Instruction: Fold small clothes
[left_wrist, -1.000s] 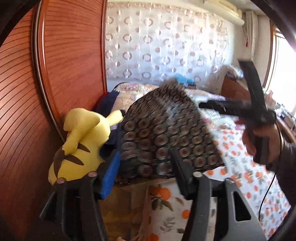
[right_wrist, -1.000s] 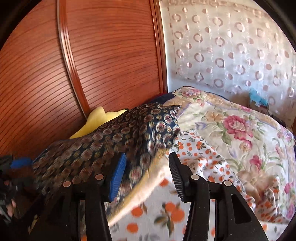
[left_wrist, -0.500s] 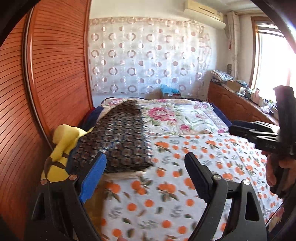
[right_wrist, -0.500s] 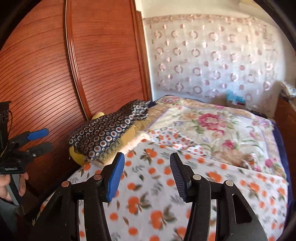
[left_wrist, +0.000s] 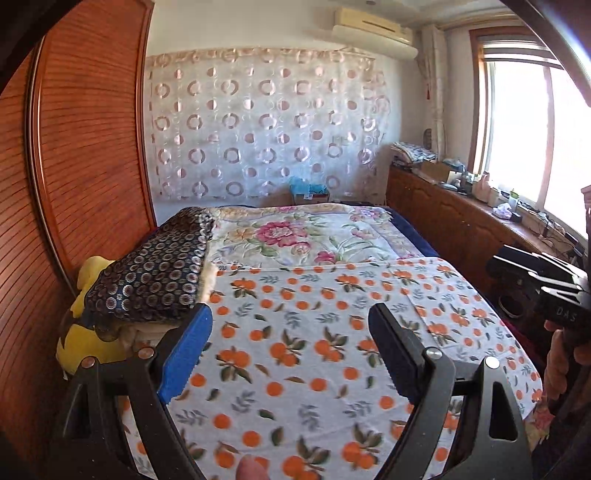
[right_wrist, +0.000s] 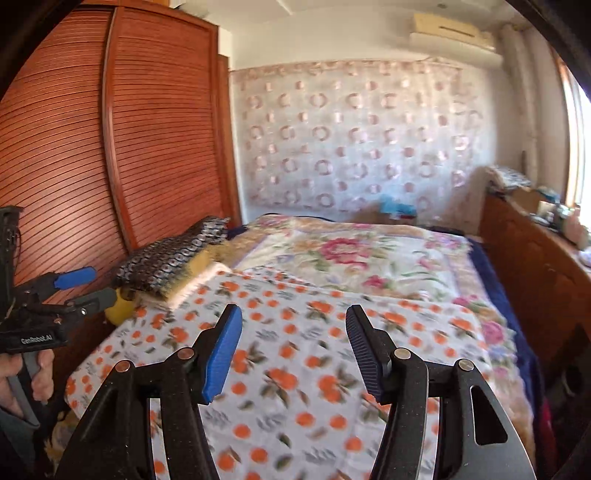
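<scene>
While the folded dark patterned garment lay on the yellow plush toy at the bed's left edge, both the left claw and right claw gaped wide, empty. That piece looked finished. A second earlier, it was still held aloft.
</scene>
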